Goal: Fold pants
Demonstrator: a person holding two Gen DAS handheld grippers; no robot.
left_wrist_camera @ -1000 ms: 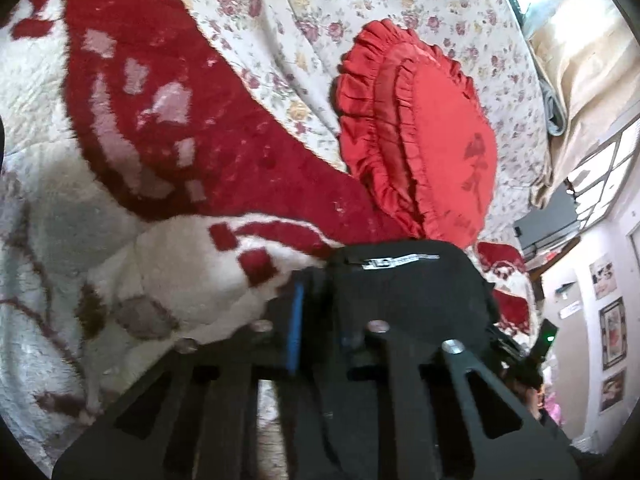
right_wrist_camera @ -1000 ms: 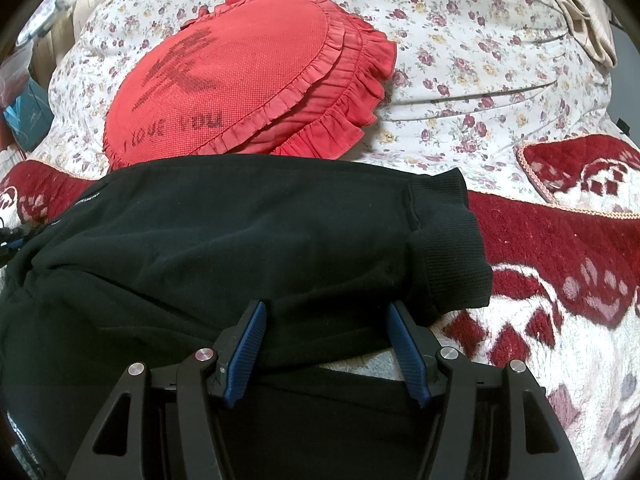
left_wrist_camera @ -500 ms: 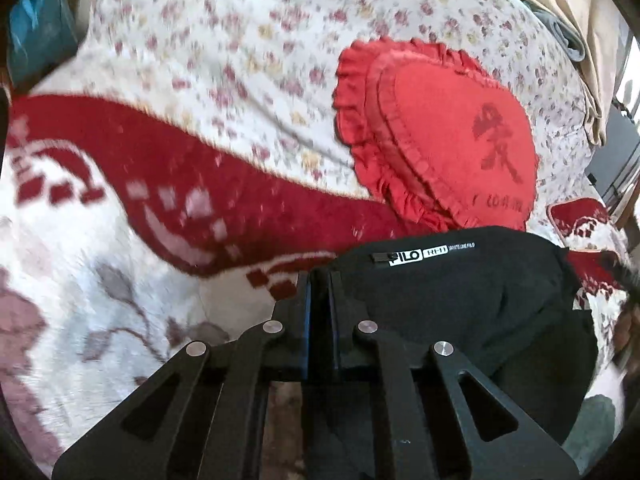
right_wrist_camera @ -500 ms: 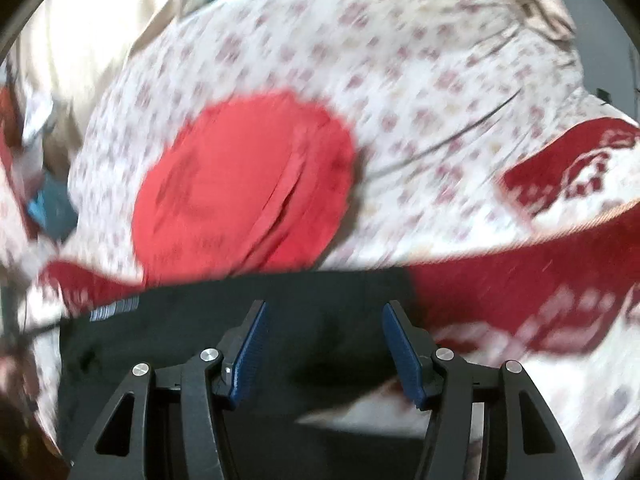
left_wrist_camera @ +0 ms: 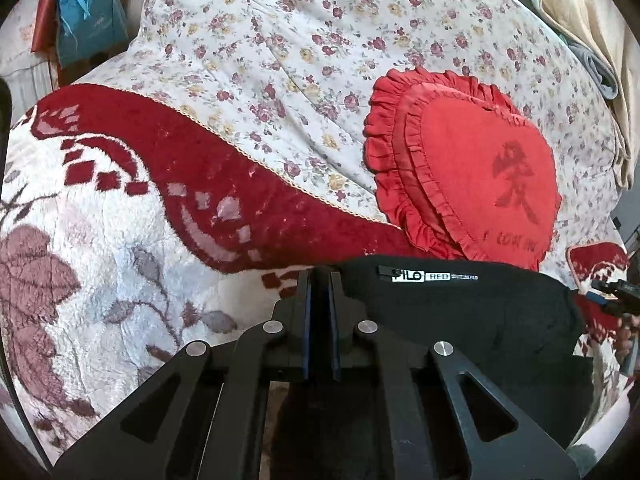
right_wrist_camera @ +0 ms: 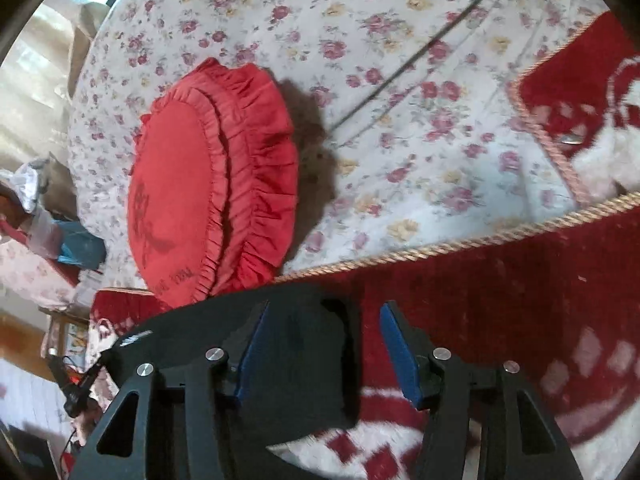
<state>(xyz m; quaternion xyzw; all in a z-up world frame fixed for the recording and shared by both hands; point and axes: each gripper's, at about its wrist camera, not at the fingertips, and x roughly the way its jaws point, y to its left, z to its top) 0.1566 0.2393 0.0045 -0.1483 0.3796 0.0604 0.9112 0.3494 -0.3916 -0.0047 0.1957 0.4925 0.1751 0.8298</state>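
Bed (left_wrist_camera: 280, 40): one pants (left_wrist_camera: 460, 312), left claw (left_wrist_camera: 319, 280) pinching them; right claw (right_wrist_camera: 320, 320) spread.

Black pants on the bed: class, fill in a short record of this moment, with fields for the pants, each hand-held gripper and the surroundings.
Pants: black, bunched on the red-and-white blanket, white label showing
Left hand-held gripper: shut, tips at the pants' edge; whether it pinches fabric is unclear
Right hand-held gripper: jaws apart, have just been closing; pants fabric between them, not clamped
Surroundings: red heart cushion on the floral sheet, beyond the pants
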